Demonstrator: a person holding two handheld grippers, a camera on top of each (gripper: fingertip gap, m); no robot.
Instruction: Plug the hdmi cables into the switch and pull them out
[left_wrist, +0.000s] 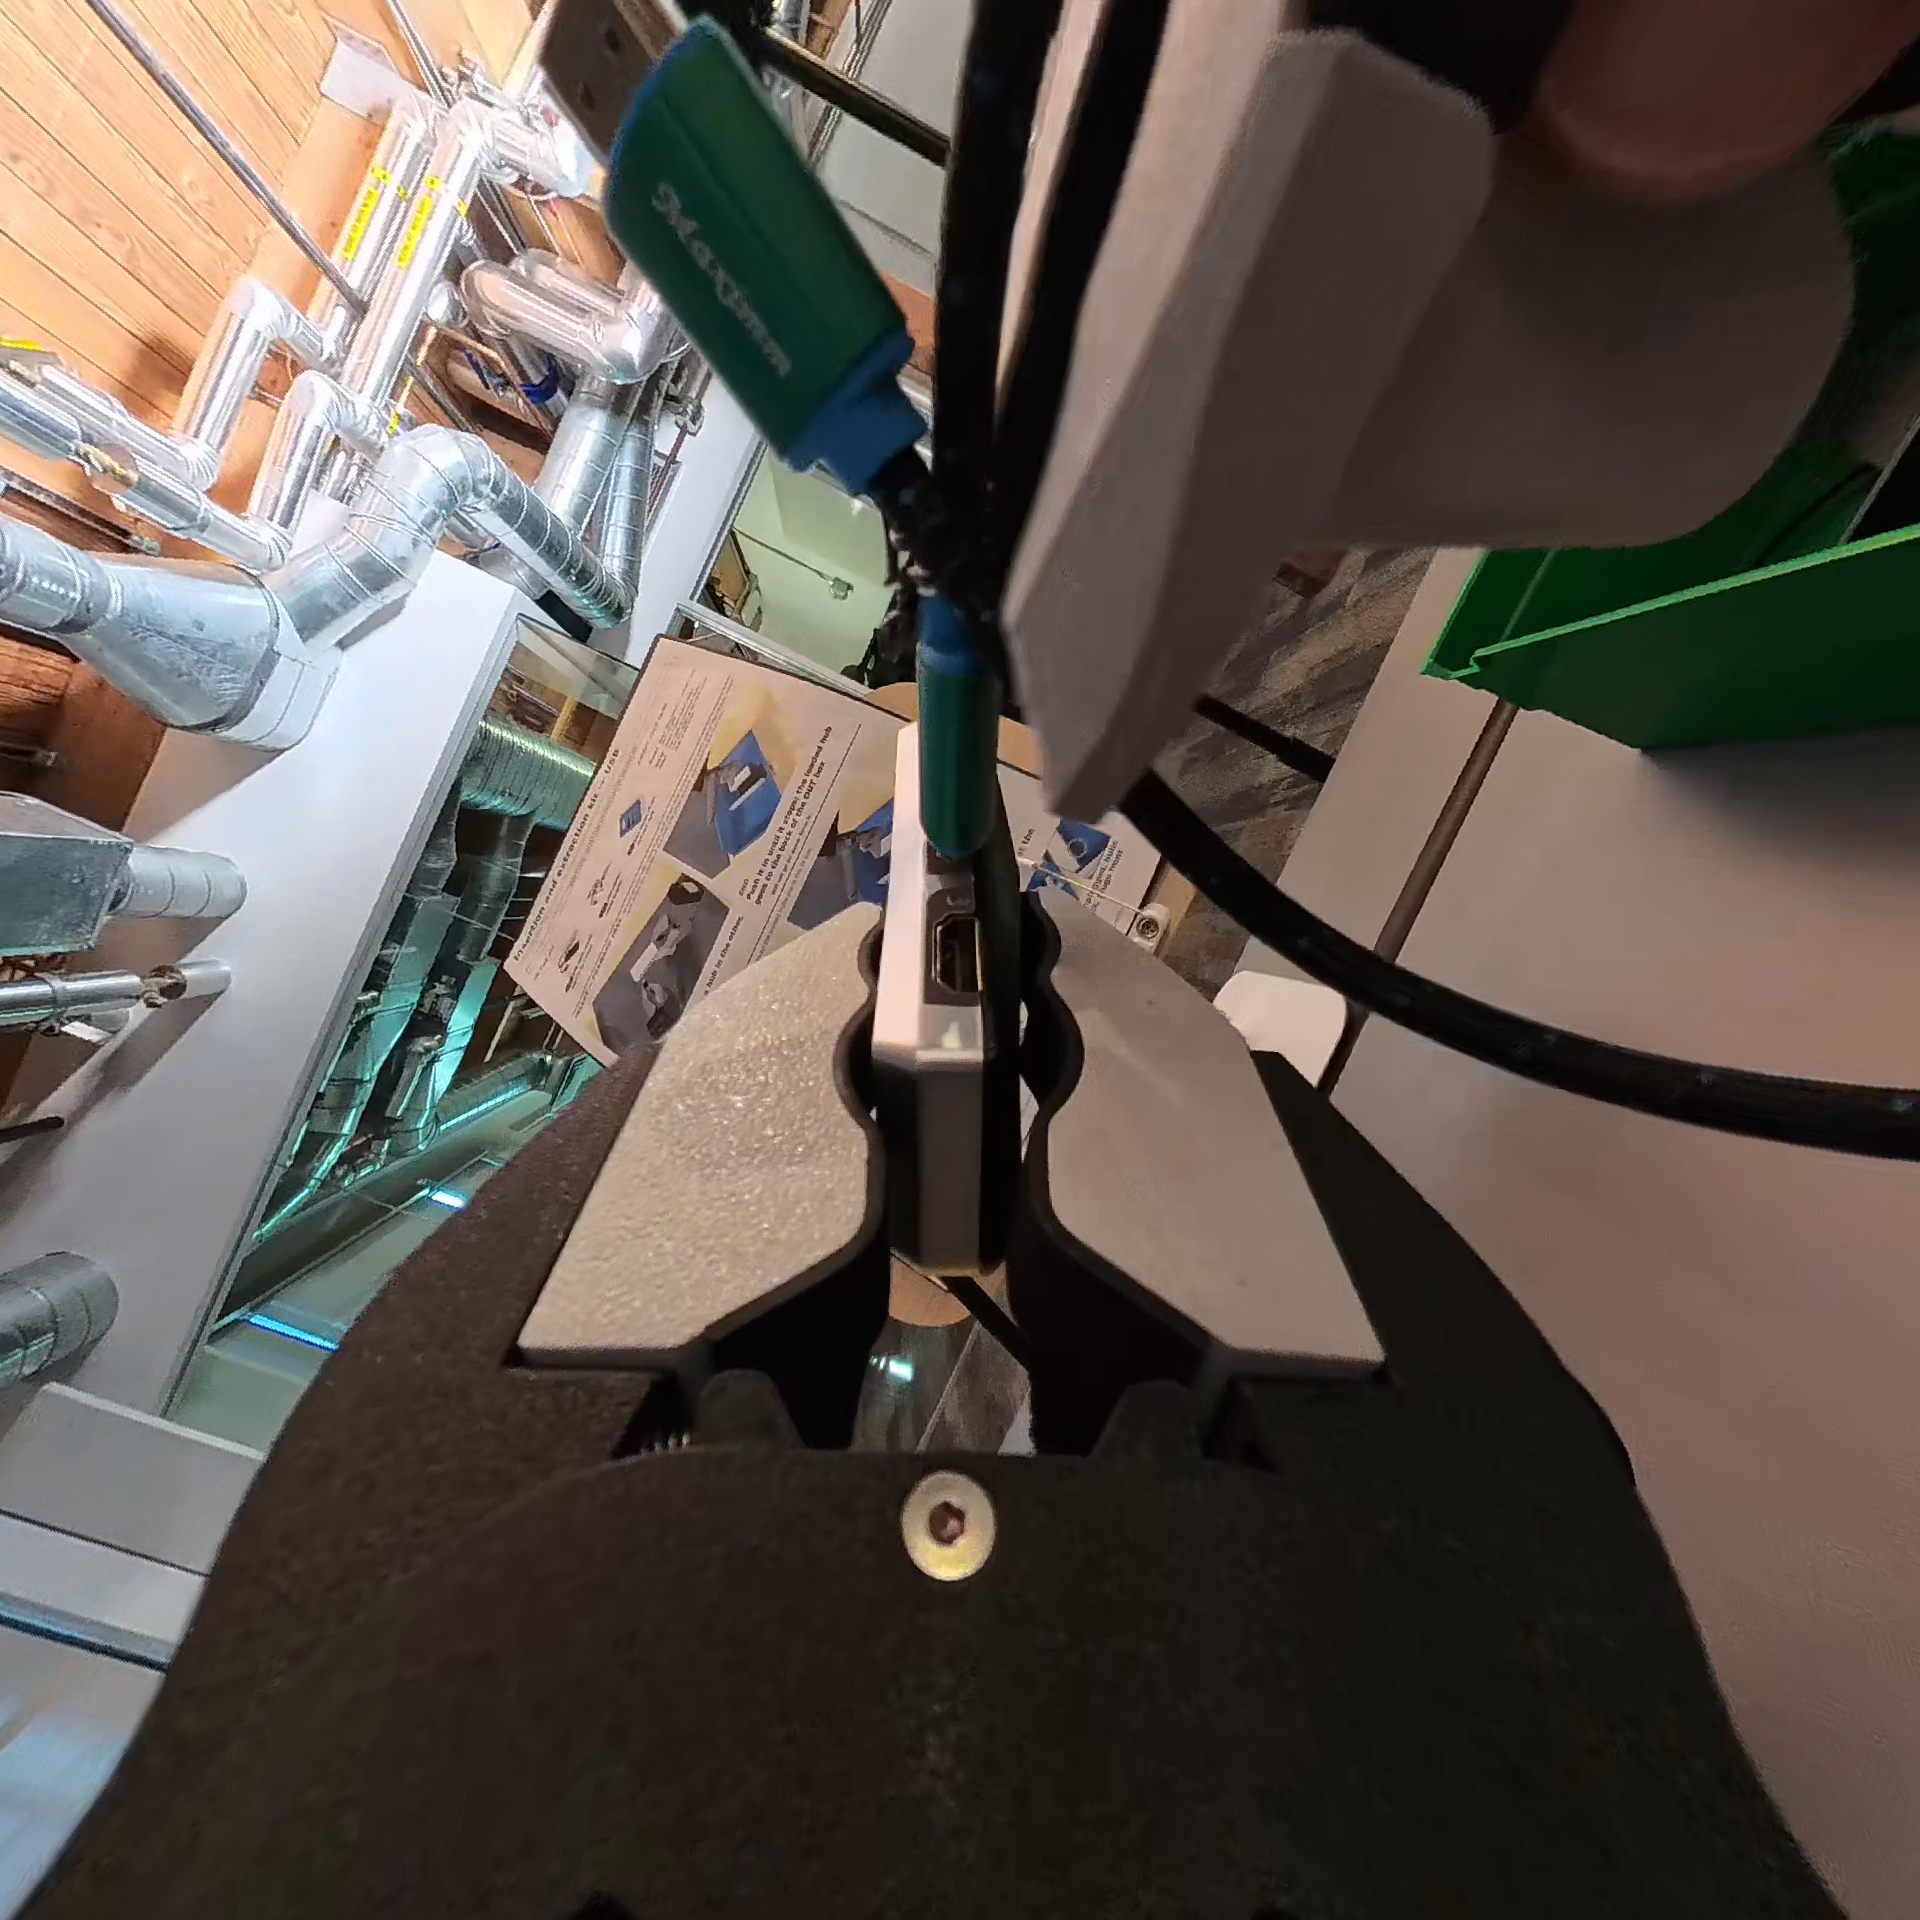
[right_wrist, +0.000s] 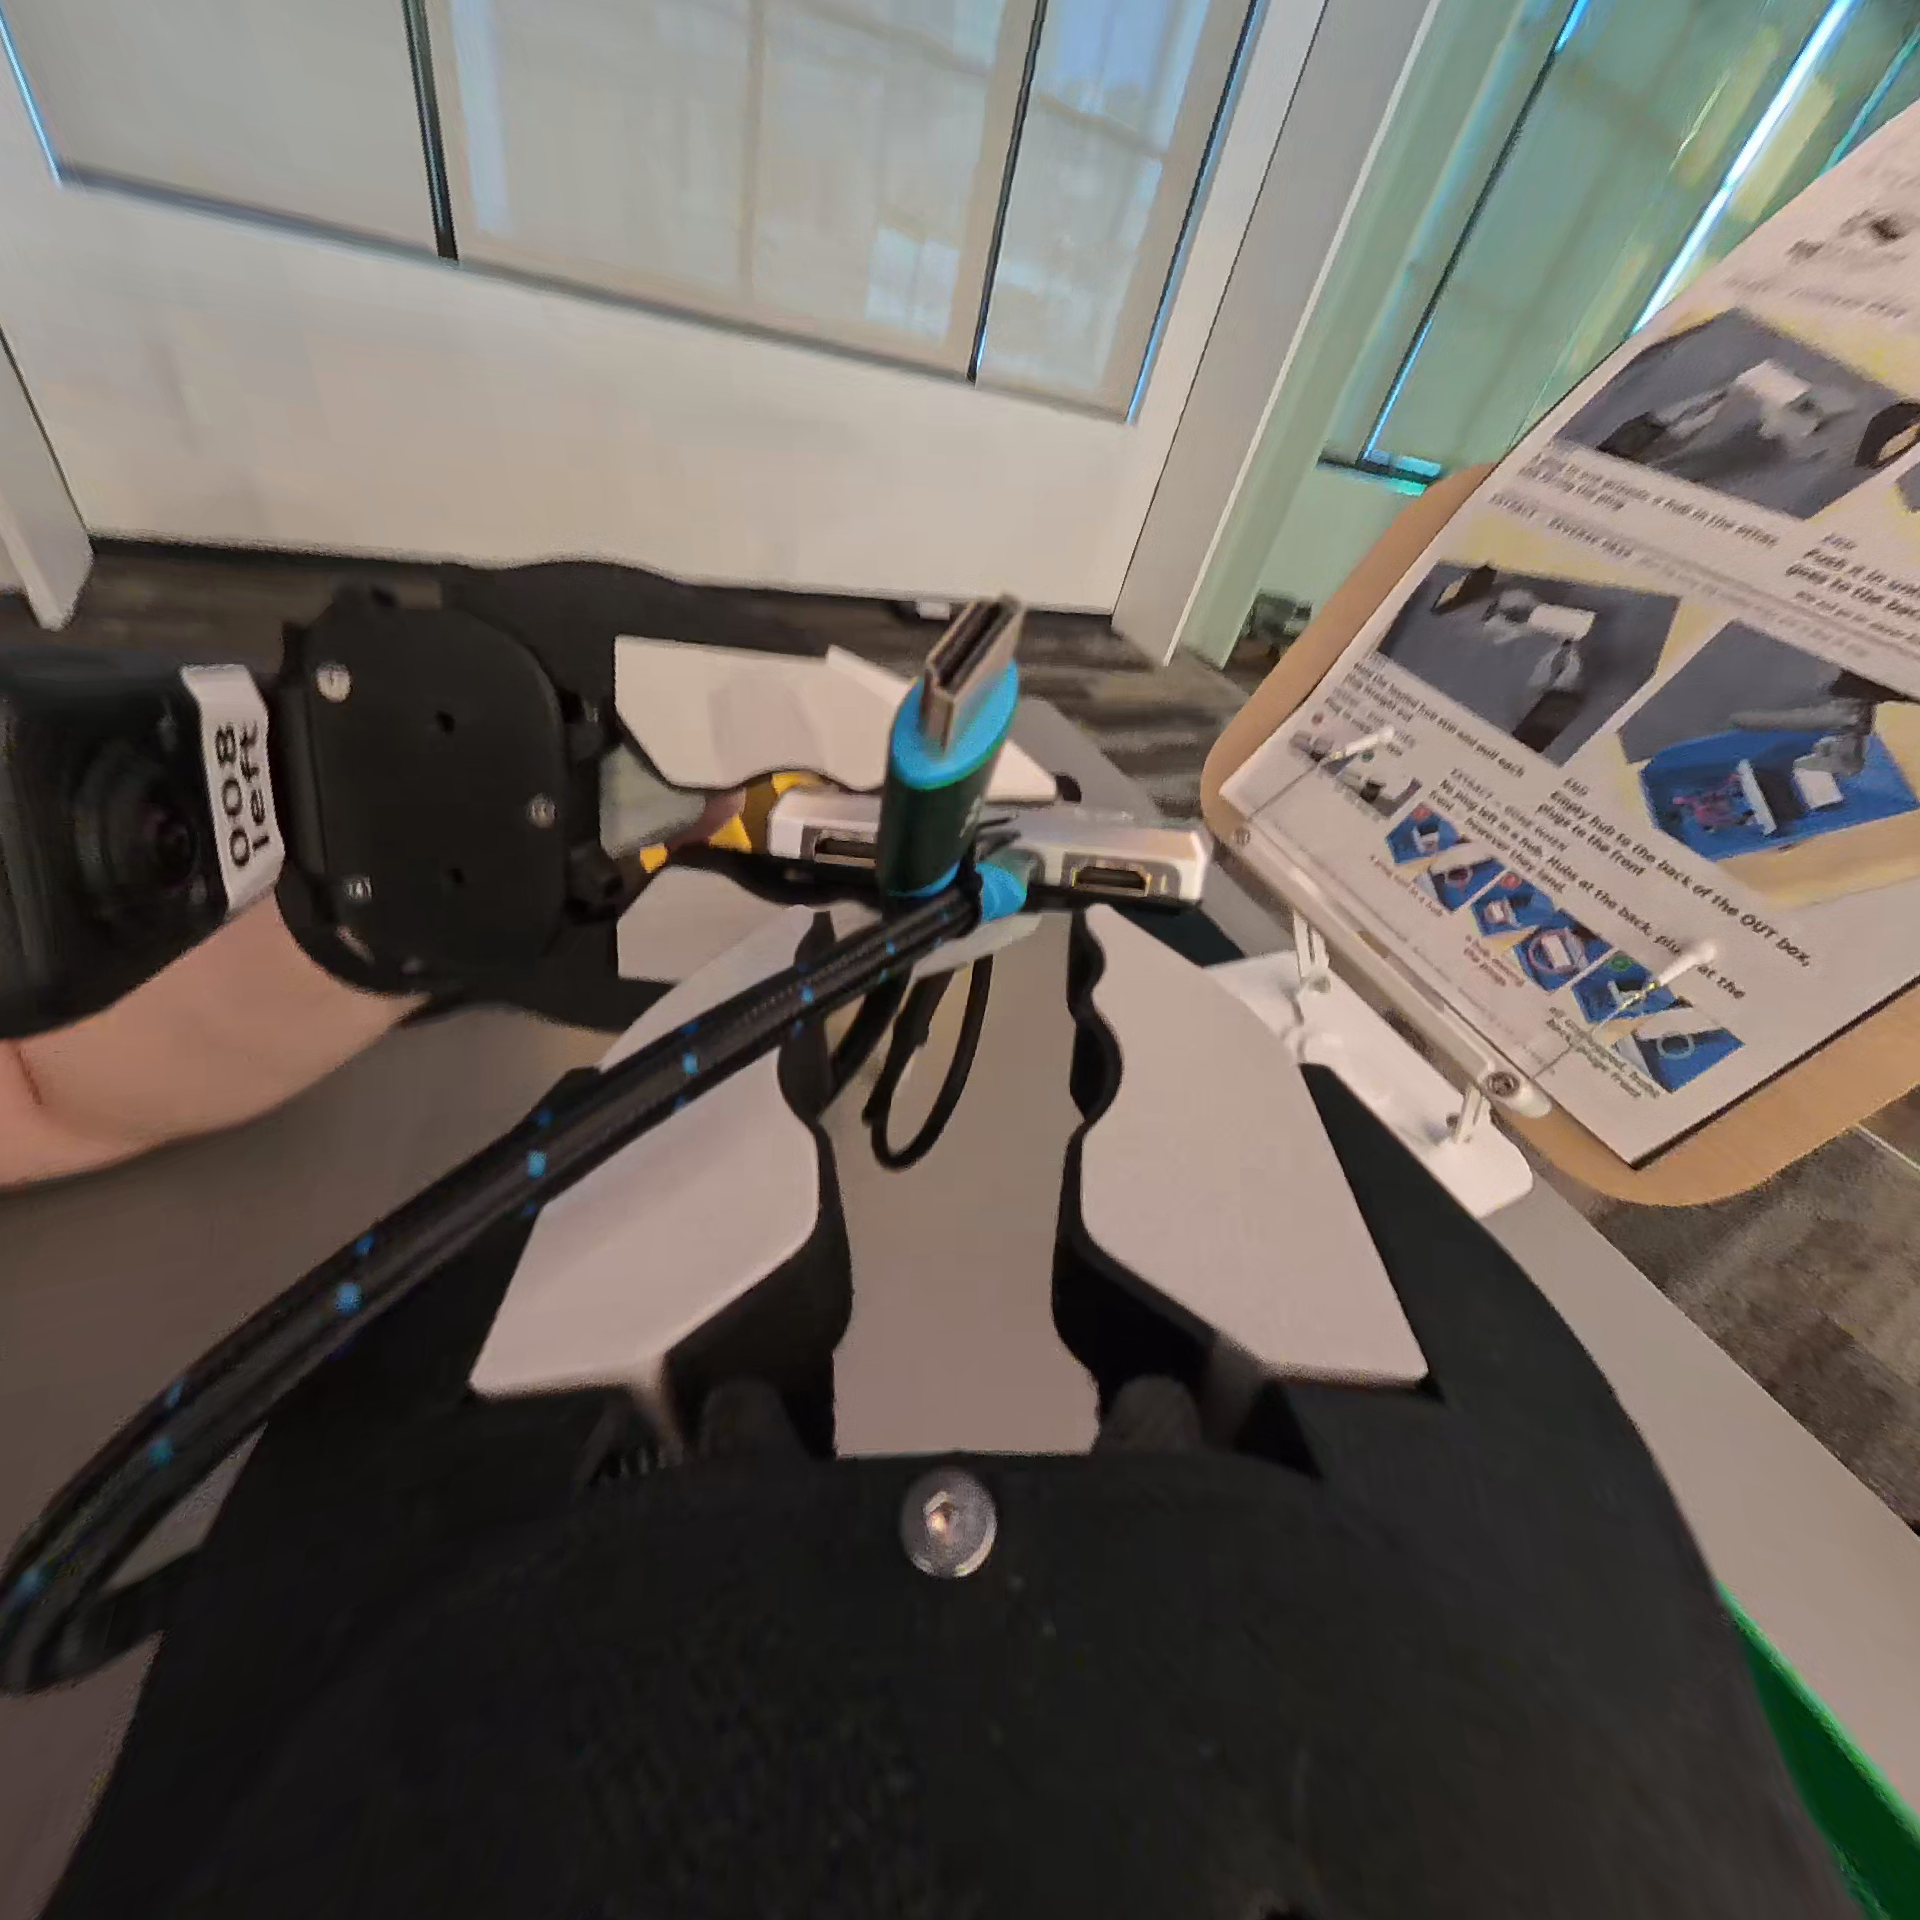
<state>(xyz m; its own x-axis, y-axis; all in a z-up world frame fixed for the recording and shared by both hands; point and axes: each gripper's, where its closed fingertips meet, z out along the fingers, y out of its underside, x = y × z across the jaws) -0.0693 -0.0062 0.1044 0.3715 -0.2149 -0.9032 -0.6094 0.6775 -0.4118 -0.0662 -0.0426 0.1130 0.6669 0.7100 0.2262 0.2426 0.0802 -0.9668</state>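
Note:
My left gripper (left_wrist: 951, 987) is shut on the white HDMI switch (left_wrist: 930, 1122) and holds it edge-on above the table, an empty port facing me. One green-and-blue HDMI plug (left_wrist: 951, 758) is seated in the switch. A second green plug (left_wrist: 748, 260) hangs free, its metal tip bare. In the right wrist view the left gripper (right_wrist: 416, 800) holds the switch (right_wrist: 1132, 857) level. The free plug (right_wrist: 951, 758) stands upright in front of it. My right gripper (right_wrist: 956, 935) is open just below the switch. The braided black cable (right_wrist: 520, 1164) lies across its left finger.
A printed instruction sheet (right_wrist: 1621, 748) on a wooden board leans at the right on a white stand (right_wrist: 1382, 1101). A green bin (left_wrist: 1683, 644) sits at the right of the grey table (left_wrist: 1662, 1247). A thin black cable (left_wrist: 1455, 1018) loops over the table. Across from one pair of fingers to the other is roughly 4 cm.

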